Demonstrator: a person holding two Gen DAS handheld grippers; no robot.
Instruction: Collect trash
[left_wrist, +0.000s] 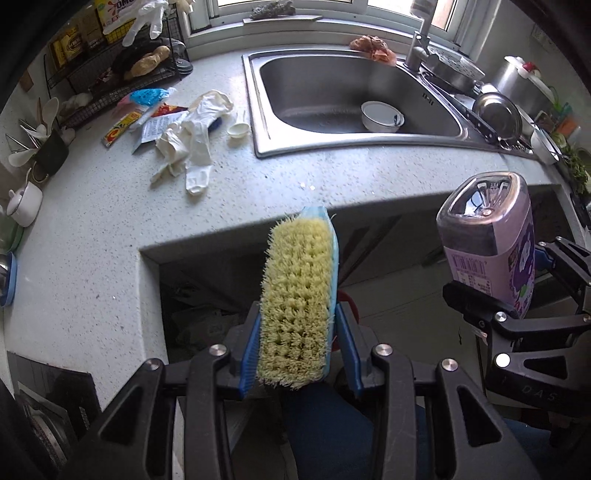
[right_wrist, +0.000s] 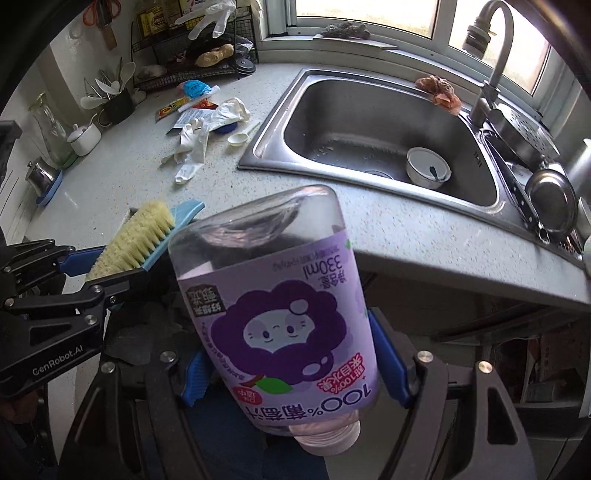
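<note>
Jaws pinching a scrub brush (left) and grape juice bottle (right) carry both off the tabletop, probably bin-bound next.

A scrubbing brush with yellowish bristles and a light blue plastic back stands on end, bristles facing the left wrist camera, clamped off the counter's edge. Just beside it, an empty clear plastic juice bottle with a purple grape label is held upside down, cap nearest the camera.

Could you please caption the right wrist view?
Right gripper clamps an inverted purple-labelled plastic juice bottle beside a steel sink.
</note>
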